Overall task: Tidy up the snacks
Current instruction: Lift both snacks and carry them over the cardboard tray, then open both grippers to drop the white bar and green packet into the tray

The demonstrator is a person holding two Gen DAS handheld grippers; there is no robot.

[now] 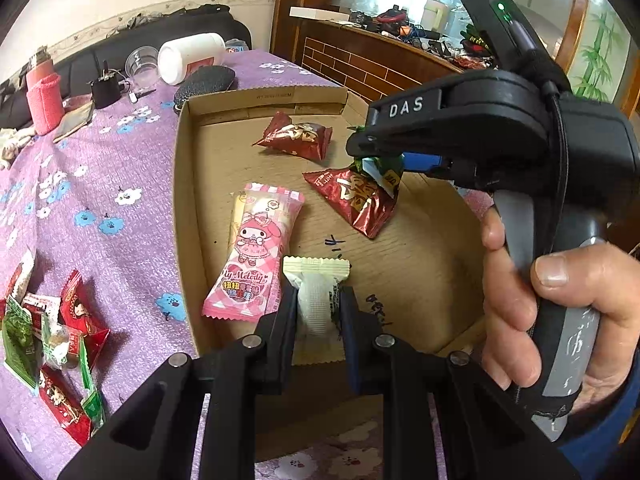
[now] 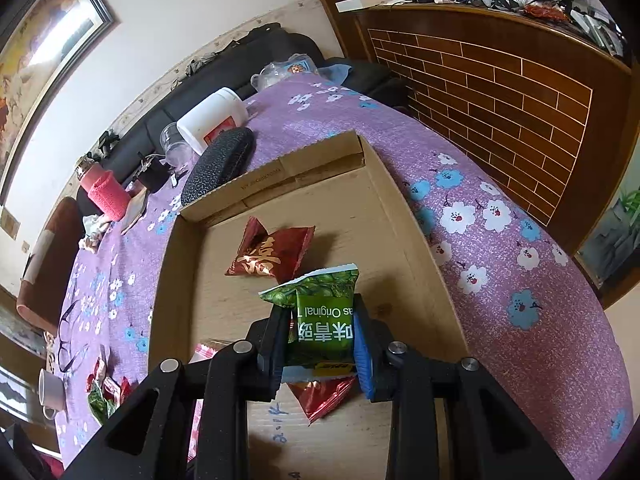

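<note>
A shallow cardboard box (image 1: 188,184) lies on the purple flowered tablecloth. In it are two dark red packets (image 1: 298,138) (image 1: 356,200) and a pink My Melody packet (image 1: 256,252). My left gripper (image 1: 318,312) is shut on a cream-white packet (image 1: 316,280) over the box's near part. My right gripper (image 2: 320,344) is shut on a green pea snack packet (image 2: 324,320) and holds it above the nearer red packet (image 2: 324,398). The right gripper also shows in the left wrist view (image 1: 372,152). The far red packet (image 2: 272,256) lies ahead of it.
A heap of red and green snack packets (image 1: 52,344) lies on the cloth left of the box. Behind the box are a black glasses case (image 1: 206,84), a white tub (image 1: 192,56), a clear cup (image 1: 142,64) and a pink bottle (image 1: 44,96). A mug (image 2: 52,392) and glasses (image 2: 70,340) lie far left.
</note>
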